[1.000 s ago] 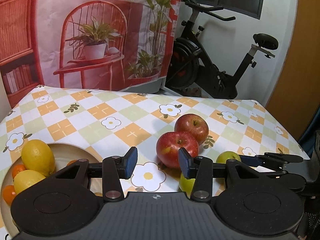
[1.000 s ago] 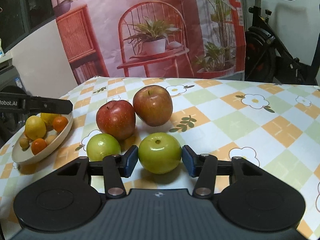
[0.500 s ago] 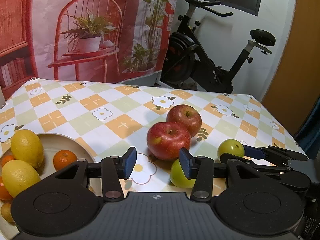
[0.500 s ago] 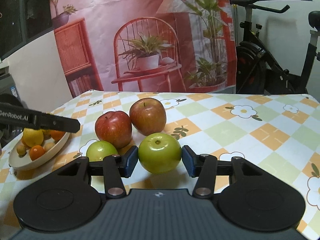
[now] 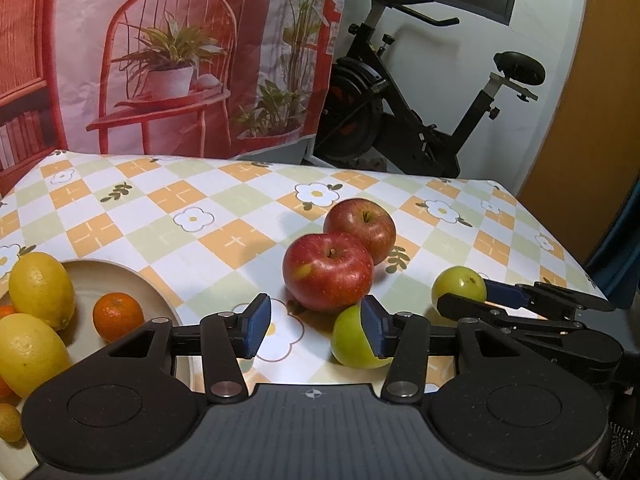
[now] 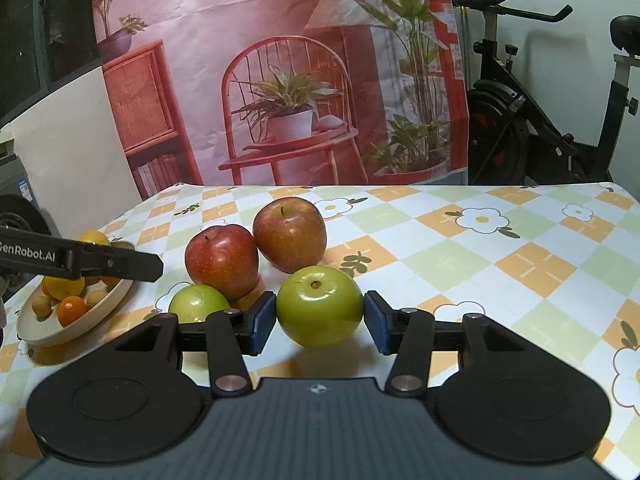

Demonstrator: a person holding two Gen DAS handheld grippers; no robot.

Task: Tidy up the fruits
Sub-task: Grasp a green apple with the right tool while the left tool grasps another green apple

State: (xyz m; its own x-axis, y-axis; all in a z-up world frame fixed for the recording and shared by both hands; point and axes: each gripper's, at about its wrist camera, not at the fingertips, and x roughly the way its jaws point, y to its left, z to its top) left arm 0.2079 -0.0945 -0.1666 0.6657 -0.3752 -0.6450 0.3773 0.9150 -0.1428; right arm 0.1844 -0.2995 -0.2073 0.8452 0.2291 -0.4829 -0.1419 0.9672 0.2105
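My right gripper (image 6: 320, 322) is shut on a green apple (image 6: 319, 305), held just above the checked tablecloth; it also shows in the left wrist view (image 5: 458, 288). A second green apple (image 6: 198, 303) lies to its left, behind my left gripper's right finger in the left wrist view (image 5: 352, 338). Two red apples (image 6: 222, 260) (image 6: 290, 233) touch each other behind them. My left gripper (image 5: 316, 330) is open and empty, hovering between the bowl (image 5: 132, 280) and the apples.
The cream bowl (image 6: 80, 326) at the table's left holds lemons (image 5: 42, 290), small oranges (image 5: 118, 317) and a few small yellow fruits. An exercise bike (image 5: 420, 120) stands behind the table. The table's right edge (image 5: 560, 240) is near.
The right gripper has lifted the green apple slightly off the cloth. The left gripper has drawn back and shifted left, so more of the bowl shows.
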